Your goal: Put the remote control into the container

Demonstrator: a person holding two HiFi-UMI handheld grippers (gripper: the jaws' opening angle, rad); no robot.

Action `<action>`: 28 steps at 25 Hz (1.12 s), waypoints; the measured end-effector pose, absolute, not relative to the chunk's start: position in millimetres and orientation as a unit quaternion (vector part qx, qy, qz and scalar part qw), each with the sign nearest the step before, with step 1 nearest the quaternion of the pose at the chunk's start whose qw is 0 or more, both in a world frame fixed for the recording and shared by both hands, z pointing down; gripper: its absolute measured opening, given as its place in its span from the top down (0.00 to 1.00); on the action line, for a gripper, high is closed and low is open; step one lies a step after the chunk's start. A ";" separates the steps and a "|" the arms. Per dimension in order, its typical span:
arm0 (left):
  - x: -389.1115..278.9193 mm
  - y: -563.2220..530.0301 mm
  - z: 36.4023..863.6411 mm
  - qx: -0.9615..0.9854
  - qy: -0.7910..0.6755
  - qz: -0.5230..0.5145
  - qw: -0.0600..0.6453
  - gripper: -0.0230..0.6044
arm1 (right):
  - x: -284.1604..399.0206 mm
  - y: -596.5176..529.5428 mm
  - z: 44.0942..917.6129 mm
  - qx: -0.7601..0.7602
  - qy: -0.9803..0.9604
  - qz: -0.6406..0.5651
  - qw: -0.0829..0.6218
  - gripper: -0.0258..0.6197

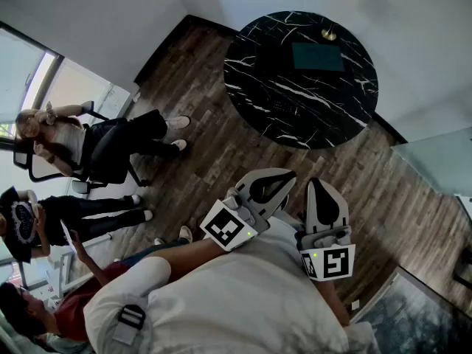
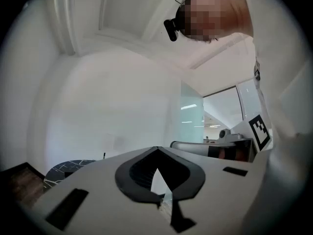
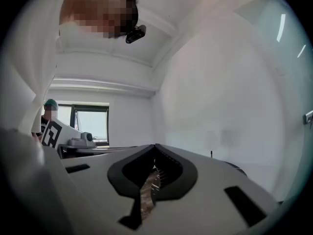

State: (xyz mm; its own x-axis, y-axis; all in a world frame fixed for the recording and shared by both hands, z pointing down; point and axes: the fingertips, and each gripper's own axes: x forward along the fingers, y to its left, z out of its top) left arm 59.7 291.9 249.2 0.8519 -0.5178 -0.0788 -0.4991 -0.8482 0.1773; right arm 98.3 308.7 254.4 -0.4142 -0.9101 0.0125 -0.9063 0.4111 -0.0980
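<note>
A round black marble table (image 1: 295,109) stands ahead on the wood floor. On it lies a dark teal rectangular container (image 1: 318,56), with a small gold object (image 1: 329,33) behind it. A faint dark patch (image 1: 276,105) on the tabletop may be the remote control; I cannot tell. Both grippers are held close to my body, well short of the table and pointing towards it. My left gripper (image 1: 286,175) (image 2: 156,149) is shut and empty. My right gripper (image 1: 317,184) (image 3: 155,146) is shut too, with nothing between its jaws.
A person sits in an office chair (image 1: 96,157) at the left, with other people (image 1: 44,220) beside and below. A glass partition (image 1: 442,161) stands at the right. White walls enclose the table's far side. A sliver of the table (image 2: 63,173) shows in the left gripper view.
</note>
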 end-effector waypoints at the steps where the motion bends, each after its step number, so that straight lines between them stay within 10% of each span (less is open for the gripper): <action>1: 60.4 291.9 248.6 0.959 -0.266 -0.063 0.075 0.95 | 99.2 309.2 253.9 -0.540 0.840 -0.044 0.022 0.95; 28: 104.6 276.5 273.7 0.951 -0.292 -0.044 0.096 0.95 | 166.5 296.6 283.4 -0.552 0.826 -0.100 0.057 0.94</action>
